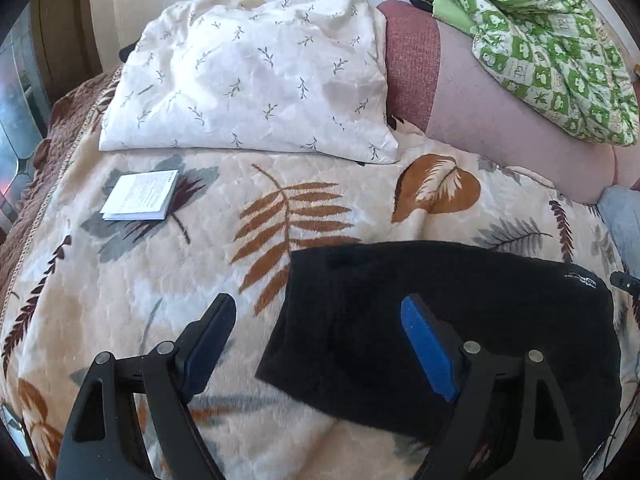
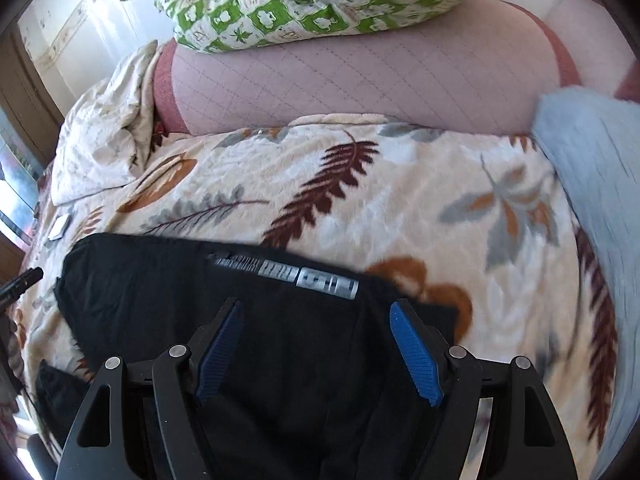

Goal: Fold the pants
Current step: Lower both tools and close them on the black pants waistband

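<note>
On the leaf-patterned blanket (image 1: 160, 280) covering the bed, the black pants (image 1: 440, 320) lie as a folded, roughly rectangular bundle whose long axis runs left to right across both views. The left gripper (image 1: 318, 344) hovers with its jaws spread wide and empty; the bundle's left edge sits between its fingers, with most of the cloth off to its right. The right gripper (image 2: 316, 350), likewise spread and holding nothing, hangs directly over the pants (image 2: 240, 320), just short of the silver printed logo (image 2: 308, 278) near the far edge. By this layout, the right gripper seems nearer the bundle's middle, the left nearer its end.
</note>
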